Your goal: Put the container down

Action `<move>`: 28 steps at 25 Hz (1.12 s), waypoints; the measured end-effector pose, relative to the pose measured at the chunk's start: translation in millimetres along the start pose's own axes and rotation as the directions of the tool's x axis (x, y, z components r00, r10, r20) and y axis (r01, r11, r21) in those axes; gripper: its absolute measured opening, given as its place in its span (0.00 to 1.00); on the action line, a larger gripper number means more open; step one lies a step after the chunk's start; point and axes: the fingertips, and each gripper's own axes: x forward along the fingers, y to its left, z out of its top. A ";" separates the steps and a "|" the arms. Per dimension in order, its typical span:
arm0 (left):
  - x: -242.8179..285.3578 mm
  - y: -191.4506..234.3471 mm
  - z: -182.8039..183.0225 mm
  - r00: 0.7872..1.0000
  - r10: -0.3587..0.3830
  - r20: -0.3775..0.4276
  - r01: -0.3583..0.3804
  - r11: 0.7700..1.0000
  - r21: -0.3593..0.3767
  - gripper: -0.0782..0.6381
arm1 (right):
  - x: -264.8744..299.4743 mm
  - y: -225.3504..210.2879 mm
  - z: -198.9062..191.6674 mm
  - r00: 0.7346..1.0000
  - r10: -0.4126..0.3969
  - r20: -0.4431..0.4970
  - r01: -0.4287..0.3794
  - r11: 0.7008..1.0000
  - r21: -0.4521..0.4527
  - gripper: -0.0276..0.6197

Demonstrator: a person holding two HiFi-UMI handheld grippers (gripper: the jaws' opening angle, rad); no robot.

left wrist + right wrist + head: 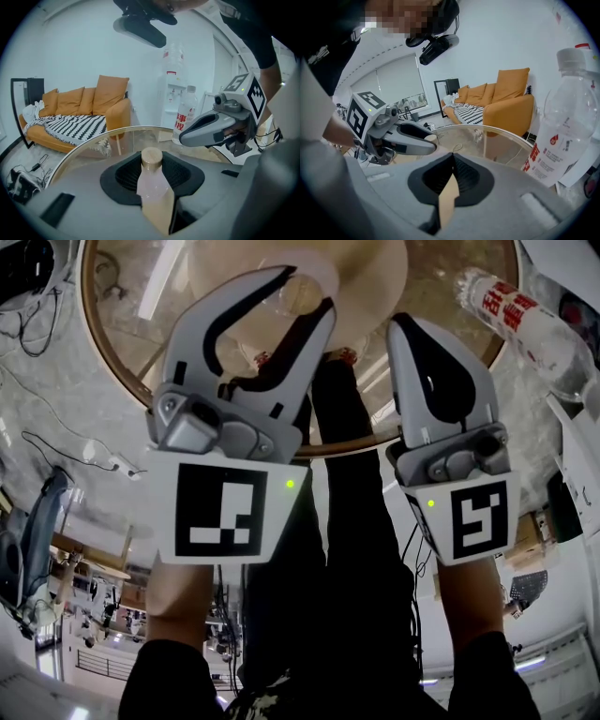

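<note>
My left gripper (306,294) is shut on the container (298,292), a small pale pink bottle with a tan cap (152,158). It holds the bottle upright, just above the near part of the round glass table (112,362). The bottle's body fills the gap between the dark pads (126,176) in the left gripper view. My right gripper (405,326) hangs beside it on the right, shut with nothing in it; its tips meet in the right gripper view (452,158).
A clear plastic water bottle with a red label (525,320) (565,126) stands on the table to the right of the right gripper. Beyond the table are an orange sofa (89,105) and a water dispenser (172,89). Cables lie on the floor at left (56,451).
</note>
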 end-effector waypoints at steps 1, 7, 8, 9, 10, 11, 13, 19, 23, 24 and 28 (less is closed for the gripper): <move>0.5 0.6 -1.4 1.000 0.000 -0.003 0.000 1.000 0.004 0.32 | 0.9 0.8 -1.8 1.000 0.002 -0.002 -0.002 1.000 0.000 0.04; 5.5 1.1 -4.5 1.000 -0.014 0.003 0.014 1.000 -0.004 0.32 | 6.2 2.4 -13.1 1.000 0.006 -0.015 -0.006 1.000 0.011 0.04; 6.5 0.6 -5.0 1.000 -0.017 0.004 0.017 1.000 0.002 0.32 | 7.2 2.7 -14.2 1.000 0.007 -0.016 -0.006 1.000 0.012 0.04; 7.2 0.0 -5.2 1.000 -0.022 0.006 0.021 1.000 0.009 0.32 | 8.2 3.1 -15.1 1.000 0.007 -0.017 -0.007 1.000 0.012 0.04; 7.4 -0.4 -5.4 1.000 -0.025 0.007 0.025 1.000 0.013 0.32 | 9.0 3.6 -15.7 1.000 0.007 -0.017 -0.007 1.000 0.012 0.04; 7.4 -0.6 -5.5 1.000 -0.027 0.008 0.027 1.000 0.015 0.32 | 9.6 4.2 -16.3 1.000 0.008 -0.017 -0.008 1.000 0.012 0.04; 7.6 -1.1 -5.2 1.000 -0.026 0.013 0.026 1.000 0.015 0.32 | 10.2 4.3 -18.0 1.000 0.010 -0.020 -0.010 1.000 0.012 0.04; 7.8 -0.7 -4.5 0.999 -0.038 0.027 0.037 0.999 0.016 0.32 | 11.7 2.0 -13.4 1.000 0.015 -0.011 -0.015 1.000 0.009 0.04; 4.8 -3.3 0.7 0.997 -0.073 0.038 0.072 0.997 0.031 0.33 | 11.2 -0.2 -6.6 1.000 0.010 0.001 -0.010 1.000 0.004 0.04; 3.4 -3.6 1.0 0.996 -0.076 0.038 0.075 0.997 0.033 0.34 | 10.5 -0.1 -5.7 1.000 0.010 0.004 -0.010 1.000 0.004 0.04; 0.3 -2.1 11.3 0.996 -0.079 0.034 0.078 0.996 0.036 0.34 | 6.5 -2.8 5.5 1.000 0.023 0.014 -0.023 1.000 -0.015 0.04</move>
